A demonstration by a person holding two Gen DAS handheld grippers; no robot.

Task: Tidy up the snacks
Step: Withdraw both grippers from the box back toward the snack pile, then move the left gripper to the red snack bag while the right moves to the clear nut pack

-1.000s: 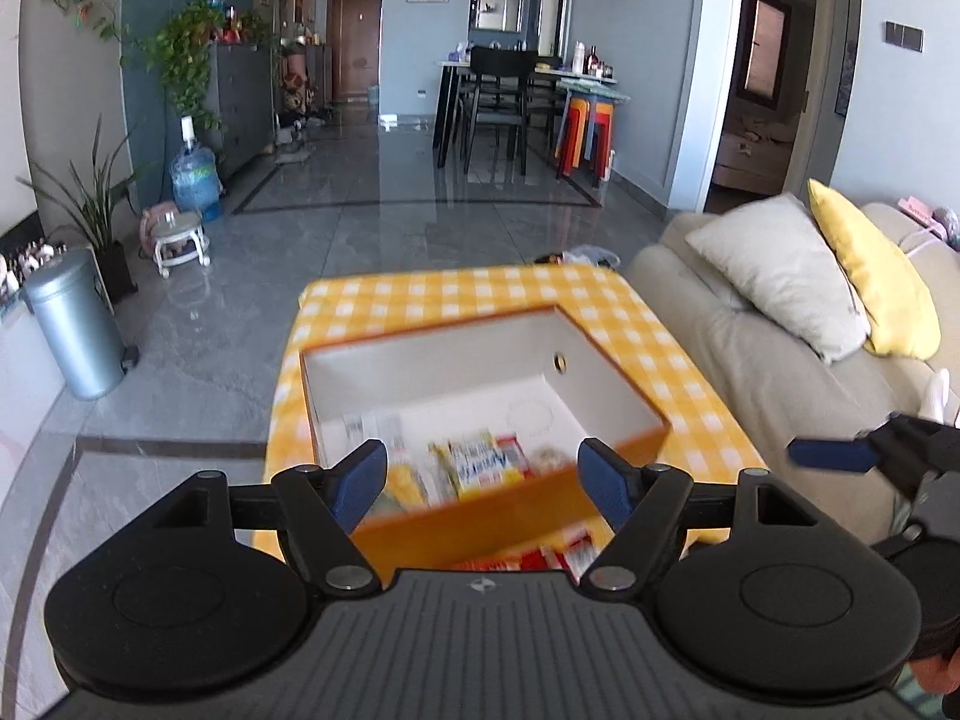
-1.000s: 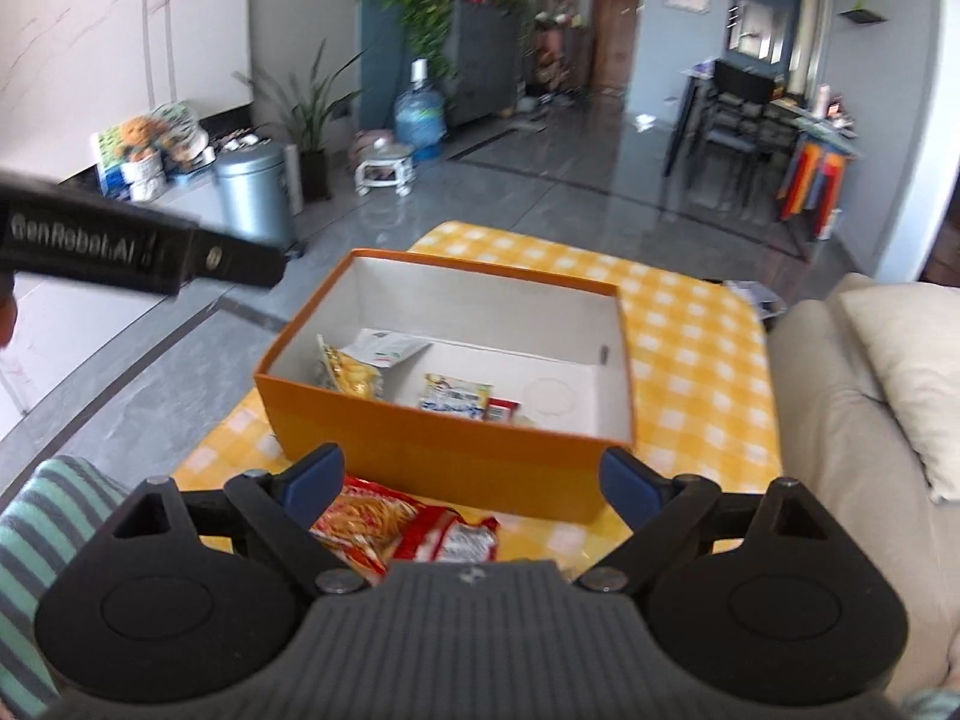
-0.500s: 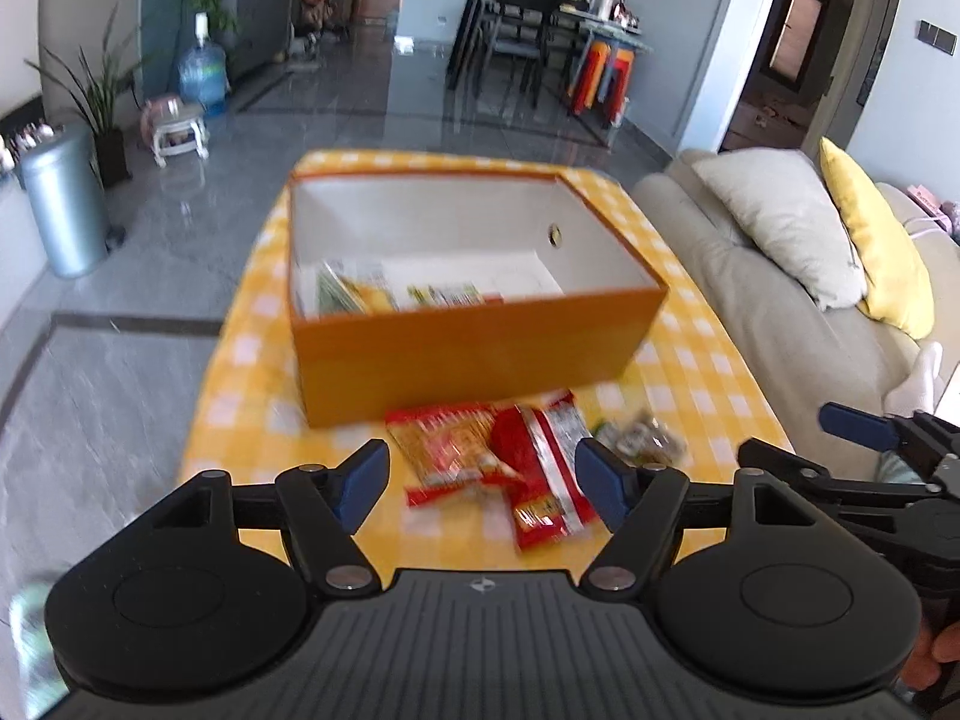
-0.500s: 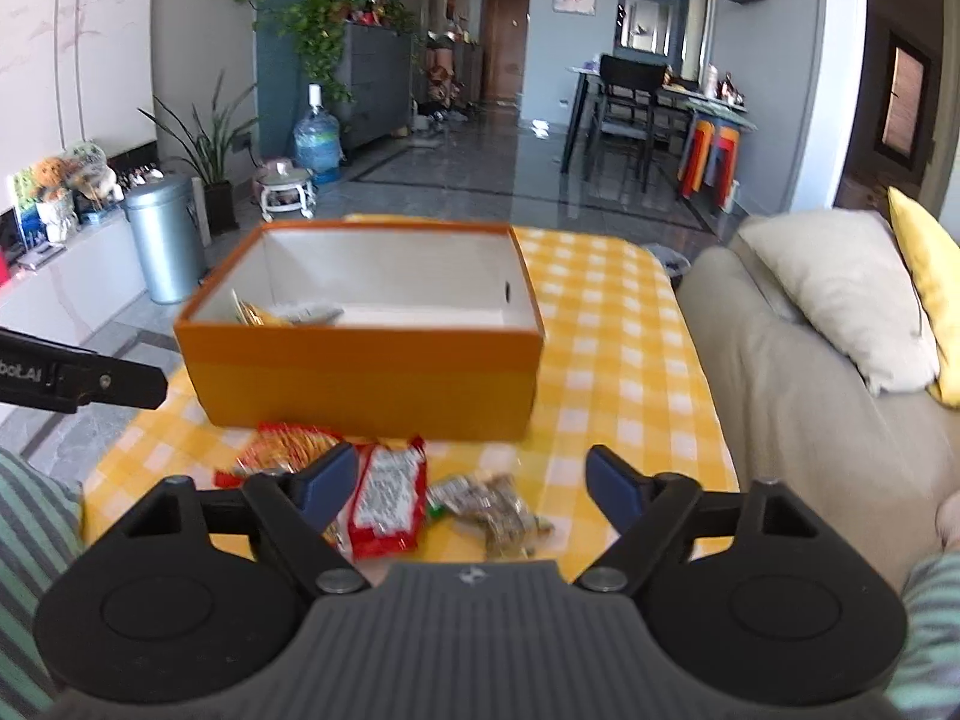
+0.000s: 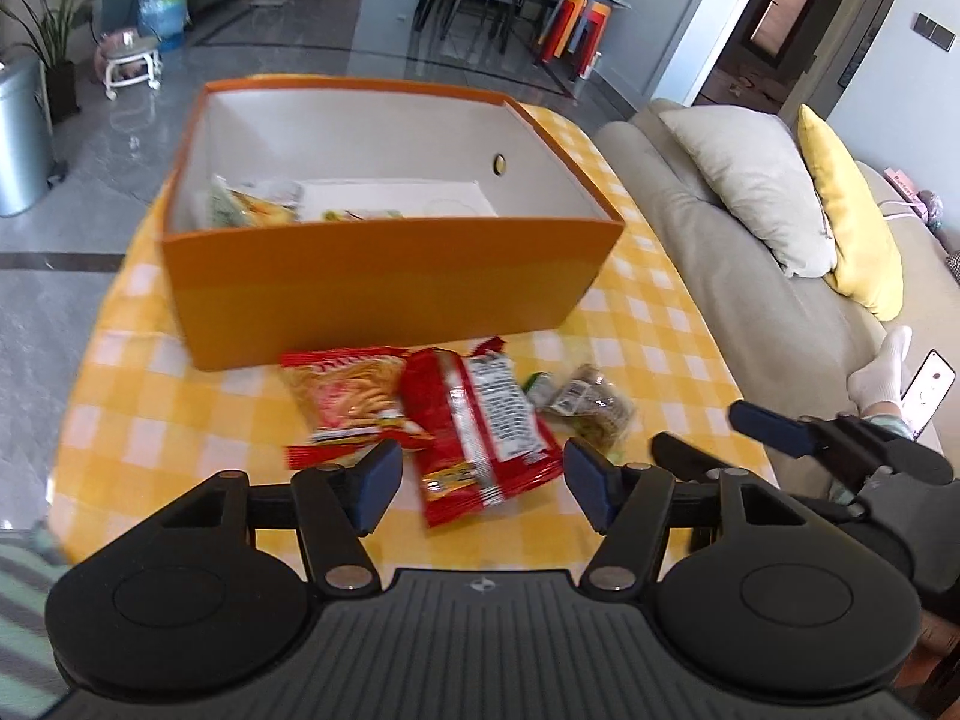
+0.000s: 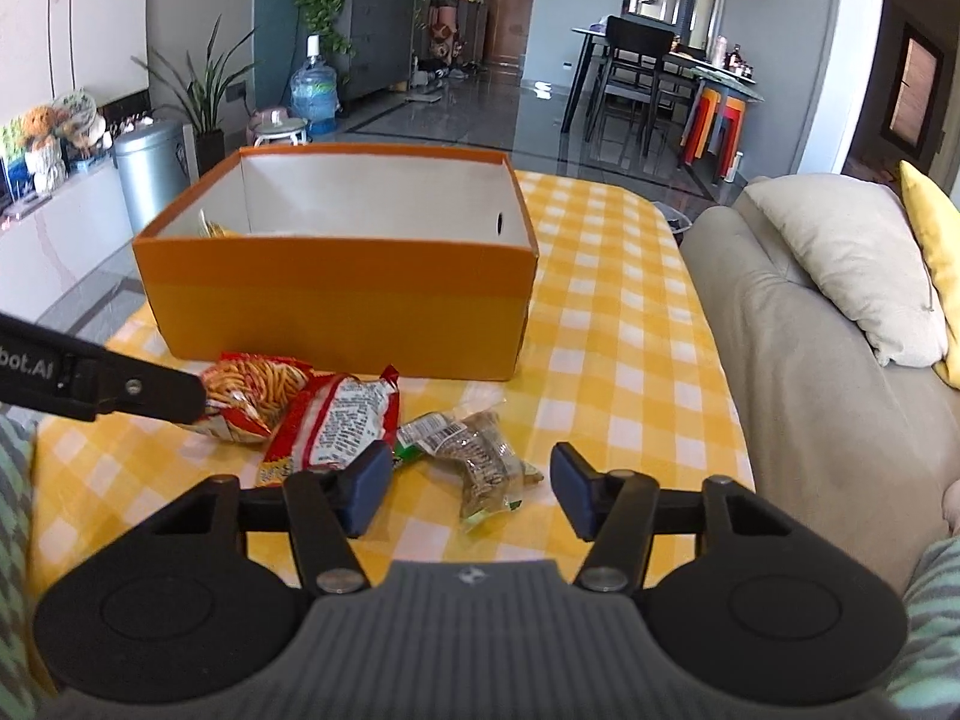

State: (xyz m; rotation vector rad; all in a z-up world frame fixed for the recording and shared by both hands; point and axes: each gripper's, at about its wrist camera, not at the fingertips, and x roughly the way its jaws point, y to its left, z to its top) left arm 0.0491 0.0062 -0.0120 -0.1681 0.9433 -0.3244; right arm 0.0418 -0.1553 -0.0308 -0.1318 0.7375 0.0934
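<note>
An orange box (image 5: 384, 282) (image 6: 336, 294) stands on the yellow checked table, with a few snack packets (image 5: 252, 207) inside at its left end. In front of it lie an orange-red chips bag (image 5: 348, 396) (image 6: 258, 390), a red packet (image 5: 474, 420) (image 6: 336, 414) and a clear bag of brown snacks (image 5: 591, 405) (image 6: 480, 456). My left gripper (image 5: 477, 480) is open and empty, just above the red packet. My right gripper (image 6: 468, 486) is open and empty over the clear bag.
A beige sofa (image 6: 798, 348) with white and yellow pillows runs along the table's right side. A metal bin (image 6: 150, 174), plants and a water bottle stand on the floor to the left. A dining table with chairs (image 6: 648, 78) is far behind.
Both grippers have pulled back from above the box and dropped toward the packets in front of it. The three loose packets have come into full view.
</note>
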